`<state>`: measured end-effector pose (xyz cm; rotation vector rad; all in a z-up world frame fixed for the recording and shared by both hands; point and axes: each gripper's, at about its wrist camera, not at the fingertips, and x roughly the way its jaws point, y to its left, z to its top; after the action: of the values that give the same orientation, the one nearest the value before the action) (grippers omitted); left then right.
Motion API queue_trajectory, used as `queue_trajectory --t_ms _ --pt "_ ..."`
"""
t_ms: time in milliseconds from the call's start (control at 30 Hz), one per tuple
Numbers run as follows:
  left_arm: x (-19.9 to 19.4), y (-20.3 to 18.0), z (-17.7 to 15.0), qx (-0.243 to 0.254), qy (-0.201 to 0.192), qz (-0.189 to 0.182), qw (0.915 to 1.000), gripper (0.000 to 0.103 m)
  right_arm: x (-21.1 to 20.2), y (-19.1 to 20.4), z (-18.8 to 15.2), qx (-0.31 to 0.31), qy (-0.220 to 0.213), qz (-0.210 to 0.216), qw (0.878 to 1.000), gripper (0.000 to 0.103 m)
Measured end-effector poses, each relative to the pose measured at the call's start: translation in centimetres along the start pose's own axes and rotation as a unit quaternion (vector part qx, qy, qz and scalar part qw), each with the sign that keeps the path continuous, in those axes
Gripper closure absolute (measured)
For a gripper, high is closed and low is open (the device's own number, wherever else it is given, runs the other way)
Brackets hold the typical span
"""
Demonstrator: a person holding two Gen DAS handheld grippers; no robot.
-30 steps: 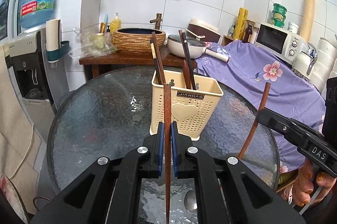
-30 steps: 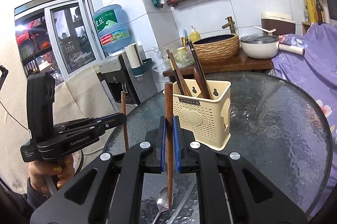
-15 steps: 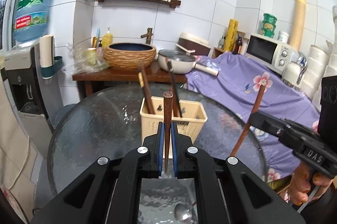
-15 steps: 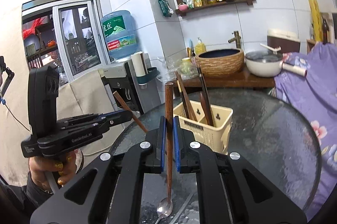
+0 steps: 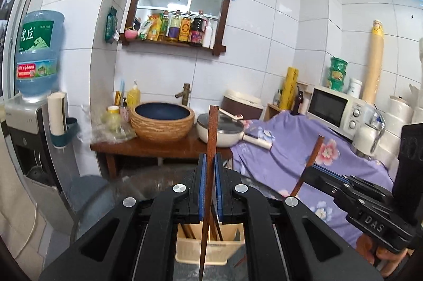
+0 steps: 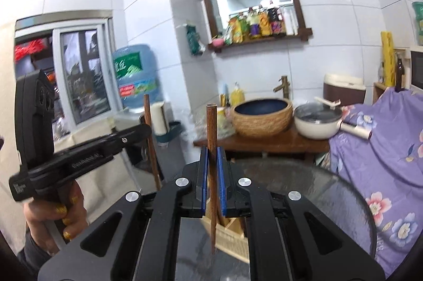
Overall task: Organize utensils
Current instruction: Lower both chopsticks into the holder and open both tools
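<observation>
My left gripper (image 5: 210, 162) is shut on a brown wooden chopstick (image 5: 211, 133) held upright. Its lower end hangs over the cream utensil holder (image 5: 203, 253), which shows below between the arms with several chopsticks in it. My right gripper (image 6: 212, 156) is shut on a second brown chopstick (image 6: 211, 127), also upright, with its tip over the holder's (image 6: 231, 238) near edge. The right gripper (image 5: 312, 172) shows at the right of the left wrist view, and the left gripper (image 6: 144, 131) at the left of the right wrist view.
The holder stands on a round glass table (image 6: 317, 201). Behind it are a wooden side table (image 5: 158, 146) with a woven basin (image 5: 162, 122) and a white pot (image 5: 219, 130). A purple floral cloth (image 5: 304, 156) lies to the right, a water dispenser (image 5: 37, 101) to the left.
Both grippers have risen and moved forward over the holder with their chopsticks. The holder has dropped from mid-view to the bottom, under the jaws. The spoon on the table is out of sight.
</observation>
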<state>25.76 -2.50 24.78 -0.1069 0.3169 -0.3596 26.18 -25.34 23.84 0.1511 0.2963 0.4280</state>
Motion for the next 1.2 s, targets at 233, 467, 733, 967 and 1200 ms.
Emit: queue_trajectory --t_ms 233,467,733,967,1200 --pt "4.6 0.0 0.9 -0.017 0.008 0.018 0.9997 0.097 3.2 -0.7 1.8 -0.025 -0.024 -0.06 0.998 0.095" --pt "9.4 1.2 -3.6 -0.027 0.063 0.042 0.9967 0.097 7.8 -2.4 -3.3 -0.032 0.015 -0.09 0.995 0.095" --pt "8.8 2.2 -4.7 -0.021 0.026 0.05 0.9982 0.098 9.6 -3.8 -5.9 -0.024 0.029 -0.103 0.994 0.095" --pt "6.4 0.5 -0.8 -0.006 -0.02 0.035 0.9992 0.098 9.2 -3.5 -5.4 -0.028 0.019 -0.102 0.994 0.095" --pt "5.0 -0.1 0.5 -0.003 -0.037 0.025 0.999 0.099 9.2 -3.6 -5.8 -0.031 0.023 -0.102 0.994 0.095"
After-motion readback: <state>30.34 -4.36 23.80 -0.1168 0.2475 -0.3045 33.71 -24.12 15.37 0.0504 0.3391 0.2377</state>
